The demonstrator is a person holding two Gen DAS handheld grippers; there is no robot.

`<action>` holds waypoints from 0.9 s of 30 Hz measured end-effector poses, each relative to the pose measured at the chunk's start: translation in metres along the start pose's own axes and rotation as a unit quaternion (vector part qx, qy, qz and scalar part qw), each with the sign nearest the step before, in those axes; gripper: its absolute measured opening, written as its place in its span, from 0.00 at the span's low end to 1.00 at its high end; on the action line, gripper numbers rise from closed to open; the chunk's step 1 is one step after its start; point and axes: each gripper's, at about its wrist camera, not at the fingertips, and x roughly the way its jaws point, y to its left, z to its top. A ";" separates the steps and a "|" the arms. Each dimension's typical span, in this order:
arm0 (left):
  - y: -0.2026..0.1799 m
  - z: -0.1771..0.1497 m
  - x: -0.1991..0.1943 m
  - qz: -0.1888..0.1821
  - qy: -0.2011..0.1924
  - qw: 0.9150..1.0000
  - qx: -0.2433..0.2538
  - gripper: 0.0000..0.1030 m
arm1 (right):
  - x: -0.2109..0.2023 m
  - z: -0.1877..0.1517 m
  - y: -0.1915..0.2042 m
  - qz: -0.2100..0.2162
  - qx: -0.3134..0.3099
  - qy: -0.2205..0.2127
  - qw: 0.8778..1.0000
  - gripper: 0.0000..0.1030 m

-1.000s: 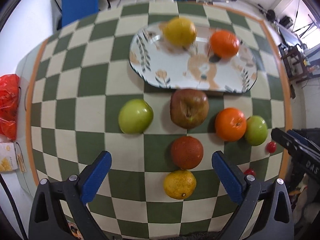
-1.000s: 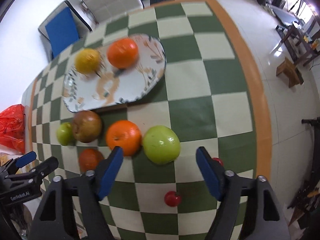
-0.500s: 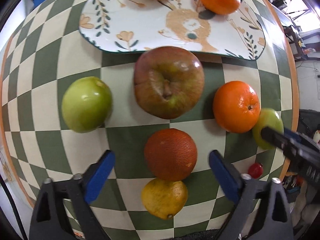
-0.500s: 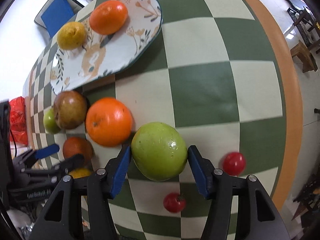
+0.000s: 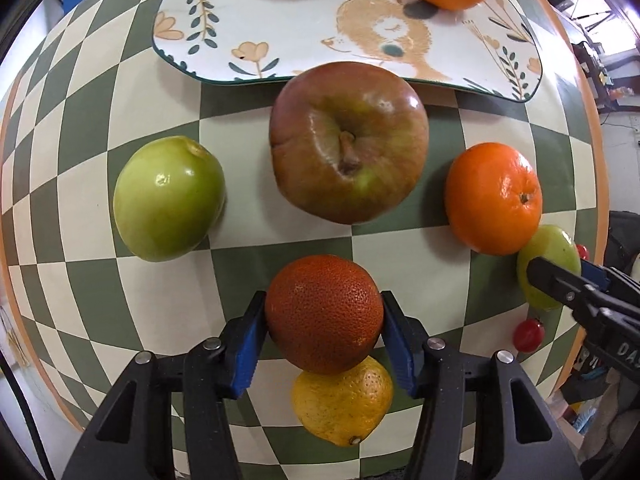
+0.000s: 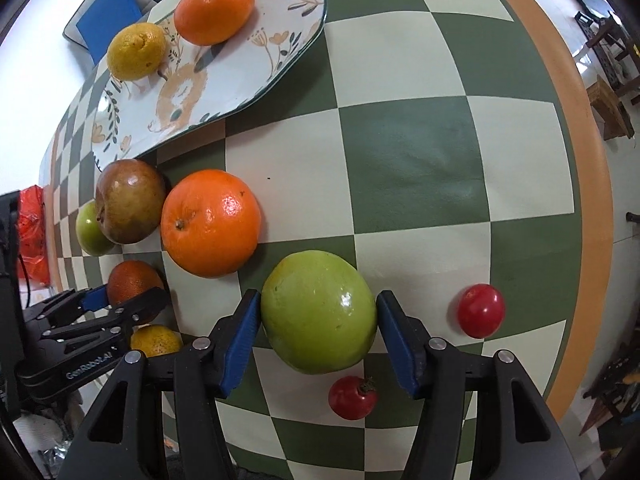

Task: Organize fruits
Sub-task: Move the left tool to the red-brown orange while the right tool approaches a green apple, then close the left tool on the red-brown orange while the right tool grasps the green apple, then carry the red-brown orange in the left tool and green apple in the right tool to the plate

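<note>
Pinching a dark reddish-orange round orange (image 5: 323, 314) between blue pads, the left gripper (image 5: 323, 334) holds it on the green-and-cream checkered tabletop (image 6: 420, 152), just ahead of a yellow-orange citrus (image 5: 344, 402). The right gripper (image 6: 318, 330) clamps a large green apple (image 6: 318, 316) beside a bright orange (image 6: 211, 222). An oval illustrated plate (image 5: 280, 20) lies beyond.

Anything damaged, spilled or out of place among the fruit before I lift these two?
Nothing is spilled. One oddity: the big reddish-brown apple looks dull and blotchy, possibly bruised or overripe. The dark orange in the left hand-held gripper and the green apple in the right hand-held gripper look sound.
</note>
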 end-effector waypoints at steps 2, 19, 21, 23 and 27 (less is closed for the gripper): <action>0.001 -0.003 0.001 0.000 -0.002 1.000 -0.001 0.50 | 0.003 0.000 0.000 -0.010 0.000 0.005 1.000 0.60; 0.005 0.022 -0.063 -0.043 -0.049 0.998 0.004 0.50 | -0.025 -0.008 0.011 0.035 0.018 -0.024 0.999 0.59; 0.007 0.027 -0.087 -0.061 -0.066 0.996 0.001 0.50 | -0.046 -0.005 0.017 0.060 0.023 -0.047 0.997 0.59; 0.012 0.037 -0.114 -0.073 -0.087 0.994 -0.003 0.50 | -0.066 0.004 0.026 0.069 0.016 -0.071 0.995 0.59; 0.031 0.074 -0.137 -0.077 -0.108 0.991 -0.022 0.50 | -0.089 0.042 0.048 0.067 -0.007 -0.104 0.992 0.59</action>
